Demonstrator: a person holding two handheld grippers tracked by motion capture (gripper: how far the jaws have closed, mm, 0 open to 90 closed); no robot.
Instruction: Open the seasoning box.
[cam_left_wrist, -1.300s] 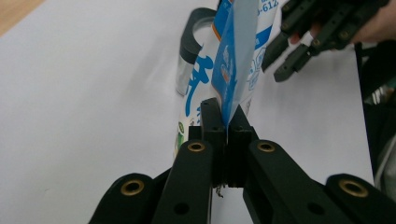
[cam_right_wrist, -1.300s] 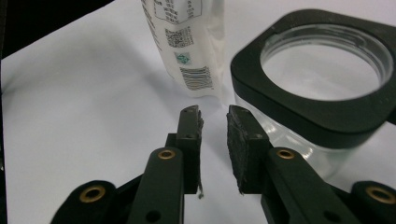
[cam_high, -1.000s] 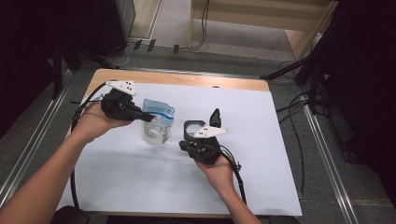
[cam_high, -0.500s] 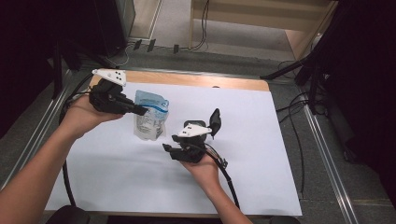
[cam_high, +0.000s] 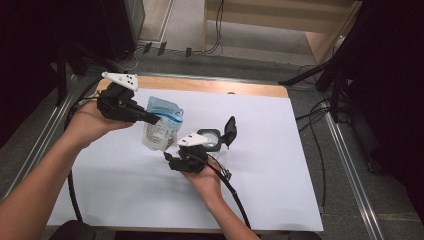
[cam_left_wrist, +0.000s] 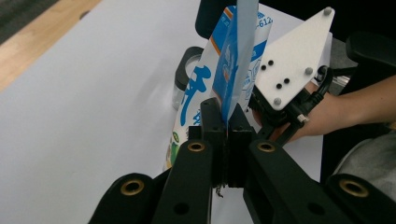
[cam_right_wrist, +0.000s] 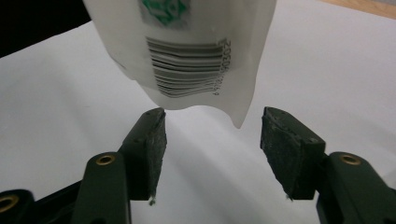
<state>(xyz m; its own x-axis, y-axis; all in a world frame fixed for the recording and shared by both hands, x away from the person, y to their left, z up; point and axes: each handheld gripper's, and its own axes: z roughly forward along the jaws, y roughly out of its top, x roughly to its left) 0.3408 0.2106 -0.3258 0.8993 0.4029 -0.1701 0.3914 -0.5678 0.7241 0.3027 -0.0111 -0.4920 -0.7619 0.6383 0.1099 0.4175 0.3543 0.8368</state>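
Right gripper (cam_high: 170, 159): nearest, at 6 o'clock on the counter (cam_high: 280, 200); jaws released, having just been opening, the pouch's lower edge just beyond them, untouched.
Pouch (cam_high: 160, 125): hanging at 10 o'clock.
Left gripper (cam_high: 155, 119): jaws clenched on the pouch's top seal.
Black-lidded jar (cam_high: 212, 137): beyond, at centre.

Pouch (cam_high: 161, 125) white-blue, black barcode; table cover (cam_high: 280, 150) white.
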